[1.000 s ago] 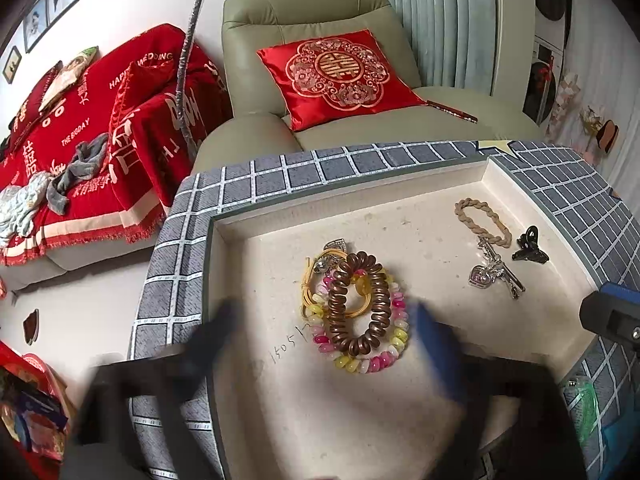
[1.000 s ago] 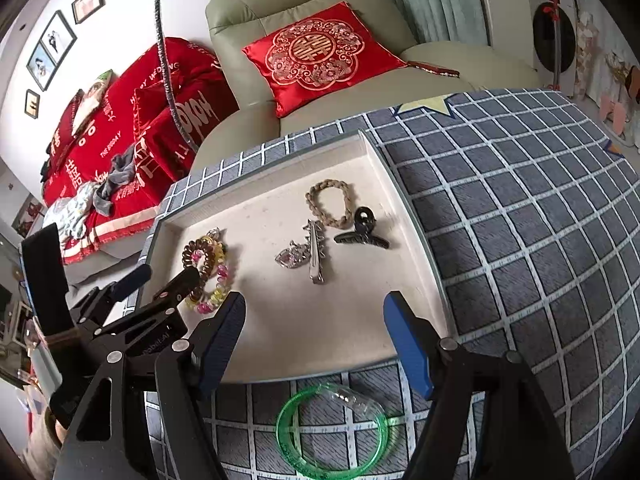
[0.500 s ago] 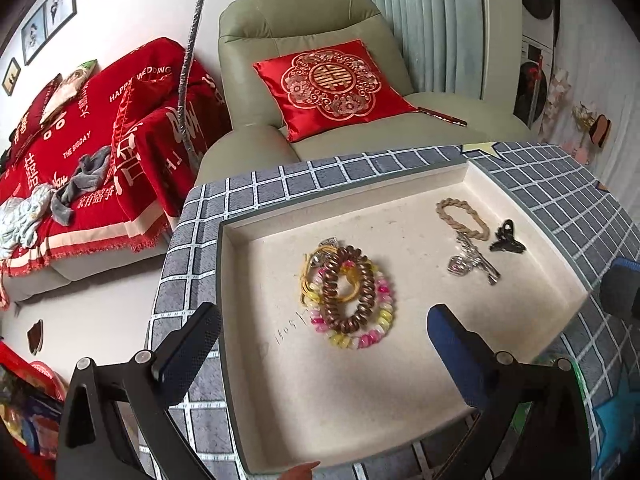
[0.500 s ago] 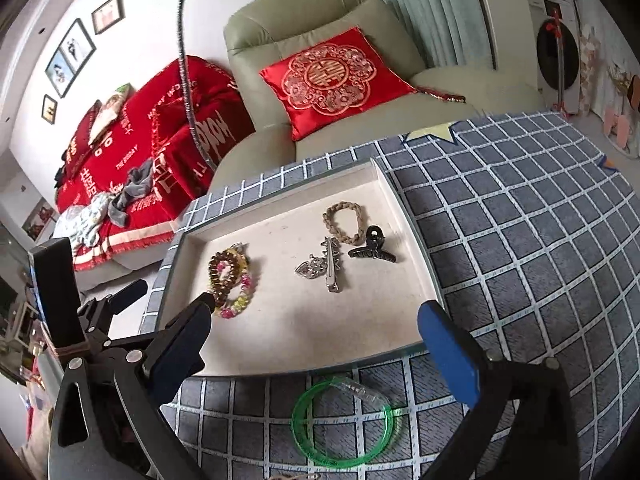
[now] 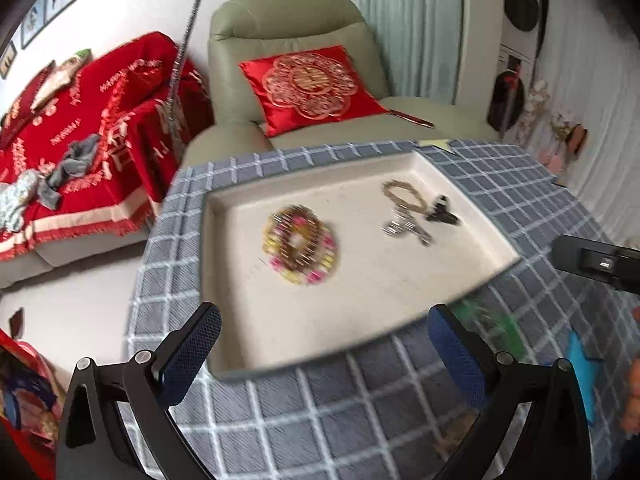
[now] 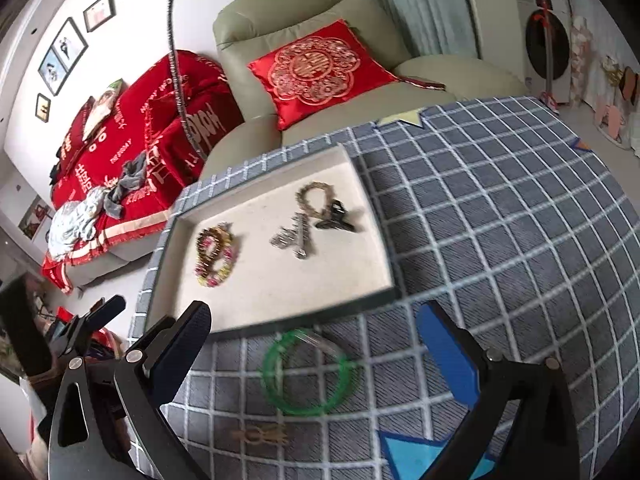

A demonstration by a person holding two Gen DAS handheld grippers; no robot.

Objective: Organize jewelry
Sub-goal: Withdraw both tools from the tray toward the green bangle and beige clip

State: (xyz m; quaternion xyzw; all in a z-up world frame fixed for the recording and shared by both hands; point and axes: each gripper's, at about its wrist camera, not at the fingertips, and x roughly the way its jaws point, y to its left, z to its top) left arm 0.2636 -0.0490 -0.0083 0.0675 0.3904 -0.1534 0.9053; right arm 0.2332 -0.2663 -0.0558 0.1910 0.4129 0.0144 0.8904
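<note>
A cream tray [image 5: 248, 344] [image 6: 320, 308] lies on the grey checked cloth. In it, a pile of coloured bead bracelets [image 5: 300, 244] [image 6: 215, 255] sits at the left. A braided tan bracelet [image 5: 402, 195] [image 6: 314, 199], silver hair clips [image 5: 404, 227] [image 6: 294, 236] and a black claw clip [image 5: 442, 210] [image 6: 336, 218] lie at the right. A green bangle [image 6: 308, 372] [image 5: 504, 330] rests on the cloth just in front of the tray. My left gripper [image 5: 324, 356] stands open and empty over the tray's near edge. My right gripper [image 6: 316, 356] is open wide, above the bangle without touching it.
A small tan clip [image 6: 260, 436] lies on the cloth near the front. Blue star patches [image 6: 424, 456] mark the cloth. Behind the table stand a beige armchair [image 6: 304, 20] with a red cushion, a sofa under a red blanket [image 5: 80, 128] and a thin lamp pole [image 6: 180, 60].
Both grippers have drawn back toward the table's near edge, so the tray looks smaller and farther. The right jaws have spread wider. The bangle now shows between the right fingers.
</note>
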